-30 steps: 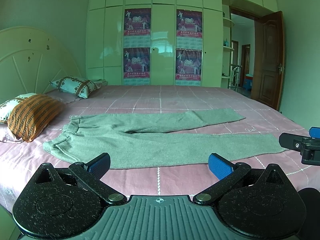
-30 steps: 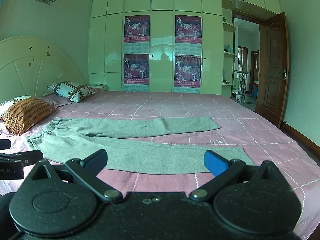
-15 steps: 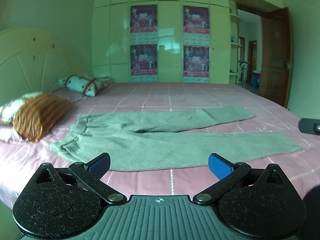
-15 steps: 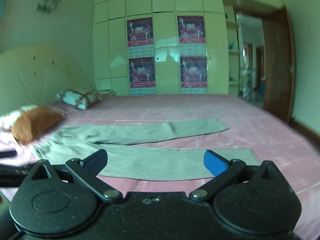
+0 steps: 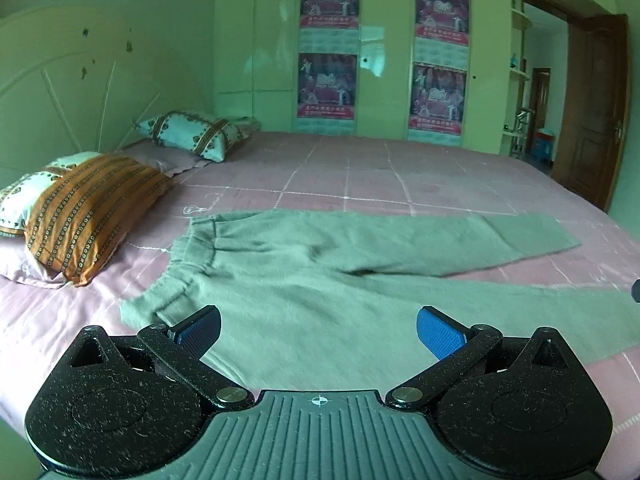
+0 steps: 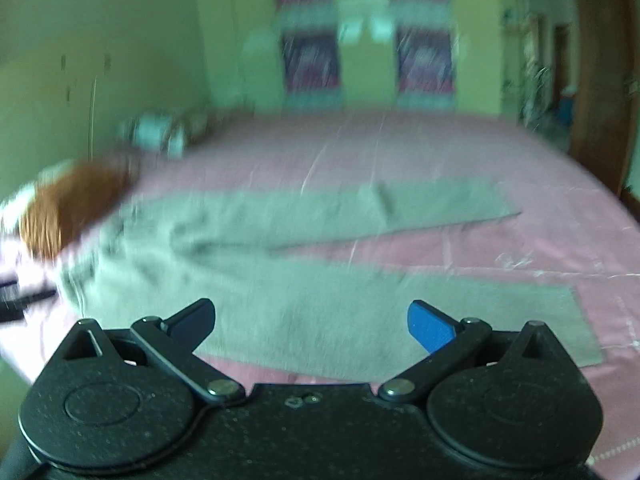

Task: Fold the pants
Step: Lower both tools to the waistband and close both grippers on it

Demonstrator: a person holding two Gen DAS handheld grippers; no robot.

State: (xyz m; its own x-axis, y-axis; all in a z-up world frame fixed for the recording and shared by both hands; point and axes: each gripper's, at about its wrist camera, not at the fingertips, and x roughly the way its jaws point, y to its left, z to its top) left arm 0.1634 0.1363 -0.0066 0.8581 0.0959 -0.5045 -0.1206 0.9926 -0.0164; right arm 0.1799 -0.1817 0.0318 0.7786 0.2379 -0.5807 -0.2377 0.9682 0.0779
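Fingers [image 5: 440, 338] of my left gripper [image 5: 318, 332] and right gripper [image 6: 310, 322] stand spread apart, empty, above the near leg. I judge this the approach; next comes pinching waistband and cuff. Grey pants [image 5: 360, 280] lie flat, unfolded, legs splayed, on the pink bed [image 5: 360, 168].

Pants [image 5: 360, 292]: soft, fuzzy matt cloth.
Sheet [image 5: 400, 176]: smooth matt cloth.
Pillow [image 5: 88, 208]: woven, patterned cloth.
Wardrobe [image 5: 384, 80]: glossy panels.
Door [image 5: 592, 112]: varnished wood.
My left gripper [image 5: 318, 330]: speckled matt plastic; ribbed pads [image 5: 438, 334].
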